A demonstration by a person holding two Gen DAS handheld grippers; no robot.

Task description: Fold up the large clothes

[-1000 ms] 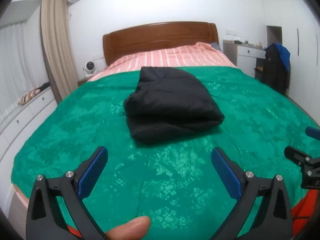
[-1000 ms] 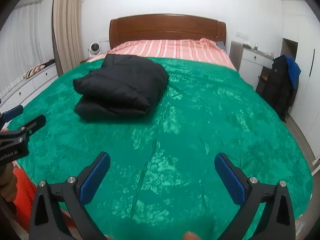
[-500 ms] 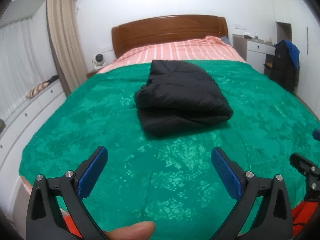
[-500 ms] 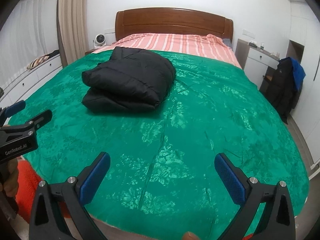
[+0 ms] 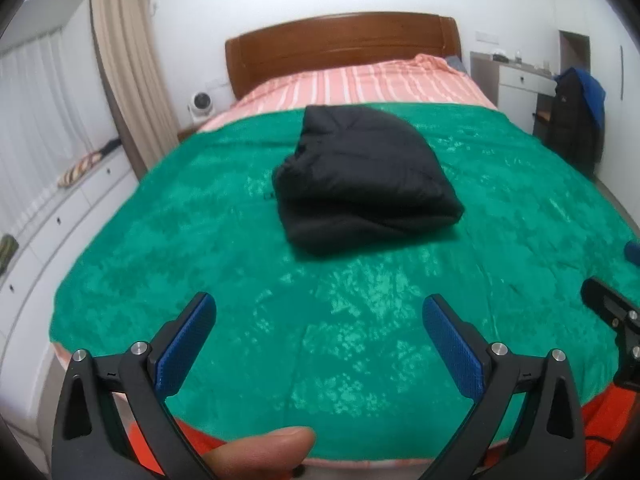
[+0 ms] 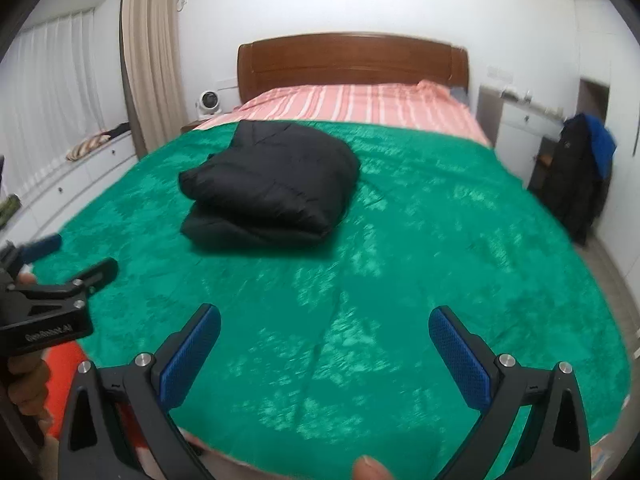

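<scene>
A black puffy jacket [image 5: 364,178] lies folded into a compact bundle on the green bedspread [image 5: 200,248], in the middle of the bed; in the right wrist view the jacket [image 6: 272,188] sits left of centre. My left gripper [image 5: 318,316] is open above the foot of the bed, well short of the jacket, holding nothing. My right gripper [image 6: 324,326] is open too, over the green bedspread [image 6: 440,240] to the right of the jacket. The right gripper's tips [image 5: 612,306] show at the right edge of the left wrist view.
A wooden headboard [image 5: 340,46] and a striped pink sheet [image 5: 360,84] lie beyond the bedspread. White drawers [image 5: 48,240] run along the left wall; a desk with a chair draped in dark clothes [image 5: 576,120] stands at the right. A thumb [image 5: 260,456] shows at the bottom.
Both grippers have drawn back and risen from the bed, so the jacket looks farther away and the bed's foot edge has come into view. The jacket has not moved.
</scene>
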